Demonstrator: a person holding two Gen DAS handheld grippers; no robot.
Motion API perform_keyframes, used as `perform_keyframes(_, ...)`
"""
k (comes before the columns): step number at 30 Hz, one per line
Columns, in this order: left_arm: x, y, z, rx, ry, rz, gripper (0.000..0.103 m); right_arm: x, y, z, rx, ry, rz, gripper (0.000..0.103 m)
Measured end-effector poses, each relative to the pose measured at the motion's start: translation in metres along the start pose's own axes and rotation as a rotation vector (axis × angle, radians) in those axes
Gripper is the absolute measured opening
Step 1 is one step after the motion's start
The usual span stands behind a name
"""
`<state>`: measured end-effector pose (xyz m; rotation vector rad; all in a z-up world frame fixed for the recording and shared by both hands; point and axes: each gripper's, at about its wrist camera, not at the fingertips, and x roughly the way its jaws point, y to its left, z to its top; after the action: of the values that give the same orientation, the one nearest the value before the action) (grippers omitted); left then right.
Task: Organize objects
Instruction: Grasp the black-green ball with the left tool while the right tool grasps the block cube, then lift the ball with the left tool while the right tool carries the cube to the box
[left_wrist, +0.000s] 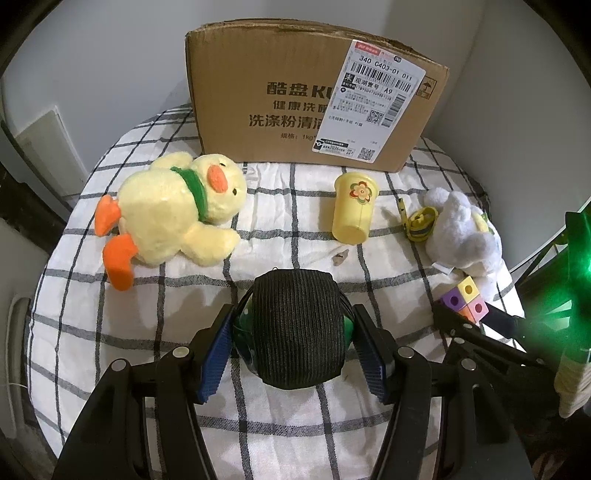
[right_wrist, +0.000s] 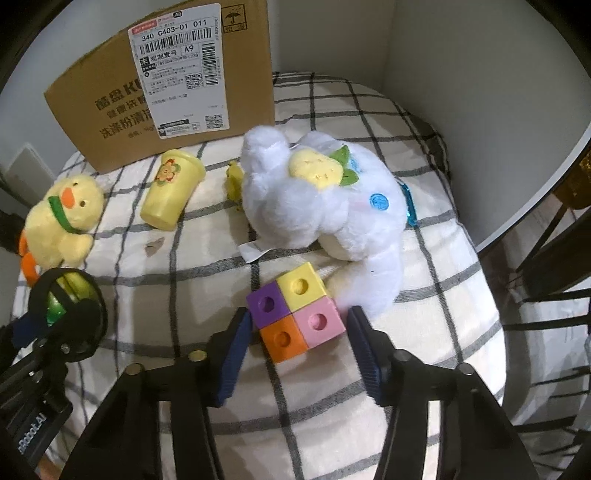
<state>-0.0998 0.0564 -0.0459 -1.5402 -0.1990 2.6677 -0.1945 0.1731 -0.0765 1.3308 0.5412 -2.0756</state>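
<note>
On the checked cloth (right_wrist: 424, 280) in front of the cardboard box (left_wrist: 258, 92), we judge little is sorted: duck plush (left_wrist: 177, 214), yellow cup (left_wrist: 352, 208) and white plush (right_wrist: 317, 199) lie loose. Our left gripper (left_wrist: 293, 332) is clenched on a black-wrapped ball (left_wrist: 295, 325). The block cube (right_wrist: 295, 317) sits between the right gripper's (right_wrist: 295, 332) spread jaws, near-right, ungrasped.

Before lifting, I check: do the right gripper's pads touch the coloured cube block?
Apart. The right wrist view shows checked cloth between each pad and the cube block.
</note>
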Motion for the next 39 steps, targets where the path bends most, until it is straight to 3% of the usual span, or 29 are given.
perform_keyframes(14, -0.004, 0.0, -0.006, -0.001, 0.004, 0.001, 0.061, -0.031, -0.017, -0.016, 0.064, -0.04, 0.11, 0.049)
perform_keyframes(23, -0.015, 0.0, -0.009, 0.013, -0.012, 0.001, 0.061, -0.055, -0.016, -0.019, 0.058, -0.109, 0.144, 0.049)
perform_keyframes(39, -0.049, 0.015, 0.01, 0.027, -0.107, 0.016, 0.061, -0.091, 0.004, -0.007, 0.021, -0.235, 0.194, 0.049)
